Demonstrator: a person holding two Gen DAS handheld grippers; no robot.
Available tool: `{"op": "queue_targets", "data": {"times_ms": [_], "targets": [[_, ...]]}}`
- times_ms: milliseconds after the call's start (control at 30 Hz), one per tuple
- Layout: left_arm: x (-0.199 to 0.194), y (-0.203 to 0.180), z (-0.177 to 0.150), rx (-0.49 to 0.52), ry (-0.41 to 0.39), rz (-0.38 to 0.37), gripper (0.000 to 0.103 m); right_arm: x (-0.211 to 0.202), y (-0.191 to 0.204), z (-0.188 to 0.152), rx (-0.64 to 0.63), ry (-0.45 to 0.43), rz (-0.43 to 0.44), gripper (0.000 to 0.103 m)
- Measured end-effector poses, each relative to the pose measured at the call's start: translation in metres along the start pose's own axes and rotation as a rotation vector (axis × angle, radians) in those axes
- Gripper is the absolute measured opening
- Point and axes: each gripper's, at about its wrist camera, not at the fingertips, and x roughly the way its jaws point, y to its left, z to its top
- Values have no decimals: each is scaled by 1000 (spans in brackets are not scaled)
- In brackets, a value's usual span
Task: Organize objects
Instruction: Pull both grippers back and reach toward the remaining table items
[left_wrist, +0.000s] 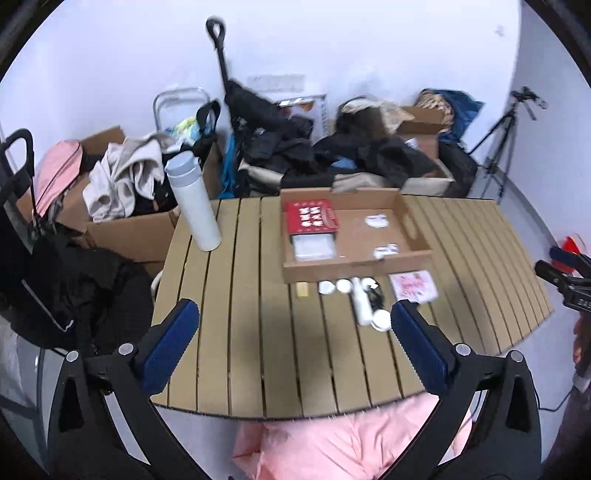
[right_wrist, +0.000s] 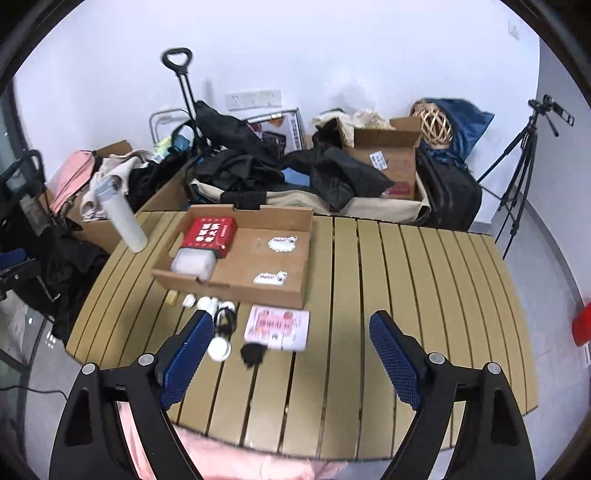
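- I am holding my left gripper (left_wrist: 295, 332) above the near edge of the slatted surface (left_wrist: 229, 332), jaws spread wide, nothing between them.
- I am holding my right gripper (right_wrist: 291, 350) likewise above the surface, jaws standing apart and empty.
- The shallow cardboard tray (right_wrist: 229, 286) is sitting toward the far side of the surface; a red box (right_wrist: 210, 230) is lying in its 9 o'clock end with a clear packet (right_wrist: 192, 264) just beside it, and two stickers (right_wrist: 282, 243) are lying on its floor.
- Loose items are waiting in a row just outside the tray's near wall: a yellow block (left_wrist: 302, 288), two white caps (left_wrist: 334, 286), a white tube (left_wrist: 360, 301), a black cord (left_wrist: 376, 295), a white lid (right_wrist: 219, 348), a pink card (right_wrist: 277, 326) and a small black clump (right_wrist: 252, 354).
- A white bottle (left_wrist: 192, 206) is standing upright at 10 o'clock, well apart from the tray.
- Judgement: I am picking the next item. The card lies flat, so I am advising a low, edge-on approach; the caps may roll, so I am advising a centred grip.
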Motion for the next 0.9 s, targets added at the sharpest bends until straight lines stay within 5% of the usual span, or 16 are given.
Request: {"op": "queue_targets", "data": {"times_ms": [100, 233, 400, 600, 800, 900], "targets": [[-38, -12, -36, 39, -65, -10, 103, -26, 11, -33, -31, -25, -13, 89], [-84, -25, -110, 41, -145, -145, 103, -60, 29, -90, -28, -83, 45, 89], [-88, -34, -177, 19, -148, -107, 103, -78, 47, -167, 22, -121, 137, 89], [-74, -52, -186, 99, -122, -82, 103, -68, 59, -209, 20, -95, 148, 89], [-42, -49, -187, 75, -98, -95, 103, -71, 48, -206, 75, -229, 197, 90], [-16, -48, -180, 63, -133, -104, 103, -39, 46, -211, 41, -244, 145, 103]]}}
